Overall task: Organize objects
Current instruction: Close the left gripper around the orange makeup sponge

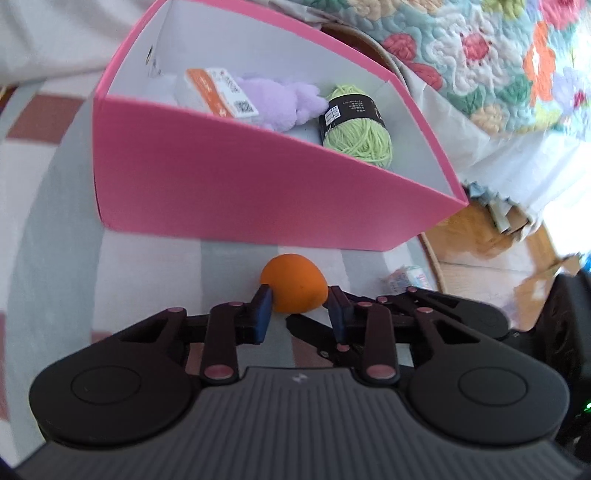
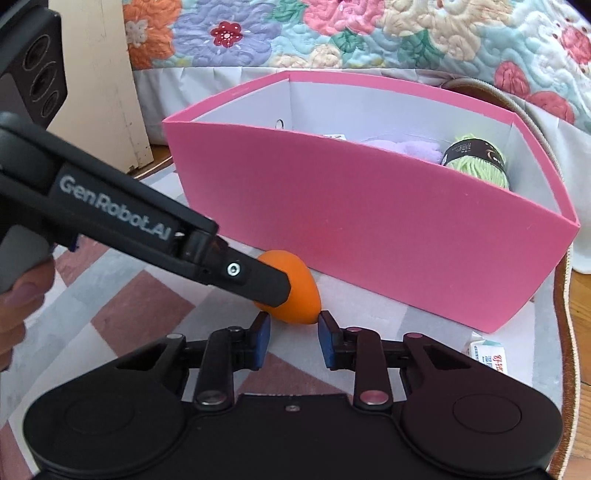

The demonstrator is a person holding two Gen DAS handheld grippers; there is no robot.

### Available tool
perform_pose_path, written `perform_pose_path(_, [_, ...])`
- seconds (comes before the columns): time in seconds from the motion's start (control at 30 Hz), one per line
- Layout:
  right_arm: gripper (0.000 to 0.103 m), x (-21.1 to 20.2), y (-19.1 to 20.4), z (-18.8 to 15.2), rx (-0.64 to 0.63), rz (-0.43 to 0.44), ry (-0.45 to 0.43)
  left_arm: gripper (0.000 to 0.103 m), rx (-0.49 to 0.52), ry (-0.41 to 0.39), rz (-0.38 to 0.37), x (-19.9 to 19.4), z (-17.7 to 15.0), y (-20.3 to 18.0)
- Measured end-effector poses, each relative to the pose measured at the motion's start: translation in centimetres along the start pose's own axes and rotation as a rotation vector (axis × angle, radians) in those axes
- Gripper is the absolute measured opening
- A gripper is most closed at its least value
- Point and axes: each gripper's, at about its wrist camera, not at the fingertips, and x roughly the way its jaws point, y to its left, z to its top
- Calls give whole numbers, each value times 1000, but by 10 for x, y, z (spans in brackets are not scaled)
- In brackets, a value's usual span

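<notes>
An orange egg-shaped sponge (image 1: 293,284) lies on the checked rug just in front of the pink box (image 1: 236,184). My left gripper (image 1: 299,297) is shut on it, one blue pad pressing each side. In the right wrist view the left gripper's near finger (image 2: 266,282) crosses in from the left and covers part of the sponge (image 2: 303,291). My right gripper (image 2: 293,319) has its two blue tips on the sponge's near end, touching it on both sides. The box (image 2: 369,229) holds green yarn (image 1: 360,134), a purple plush (image 1: 280,101) and a white-and-orange pack (image 1: 218,92).
A small printed packet (image 2: 487,352) lies on the rug (image 2: 140,295) at the box's right corner. A bed with a floral quilt (image 2: 332,33) stands behind the box. A black speaker (image 2: 40,85) and a cream panel (image 2: 107,92) stand at left. A hand (image 2: 14,310) holds the left gripper.
</notes>
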Motion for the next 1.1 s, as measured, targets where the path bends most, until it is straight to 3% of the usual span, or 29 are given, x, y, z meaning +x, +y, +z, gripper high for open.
perform_pose_path(0.07, [38,2,1,-2,4,-24,19,31,-66,26,-24,4,-4,6])
perform_pose_path(0.13, [56,2,0,-7,9,-25,16,31,-101,66,-46,11,-7,8])
perform_pose_path(0.2, [58,4,0,-9,19,-35,12,31,-88,65,-24,13,-9,5])
perform_pose_path(0.43, [57,4,-2,-5,56,-10,-24,33,64,19,31,3,-10,-16])
perform_pose_path(0.63, [57,8,1,-5,61,-12,-17,40,98,-10,76,-1,-5,-16])
perform_pose_path(0.77, [58,8,3,-5,62,-13,-16,47,40,-50,59,2,-2,-4])
perform_pose_path(1.0, [53,6,9,-3,21,-17,-42,41,56,-31,37,16,-4,2])
perform_pose_path(1.1, [51,0,16,0,-11,-14,-44,40,130,-2,101,9,-7,-14])
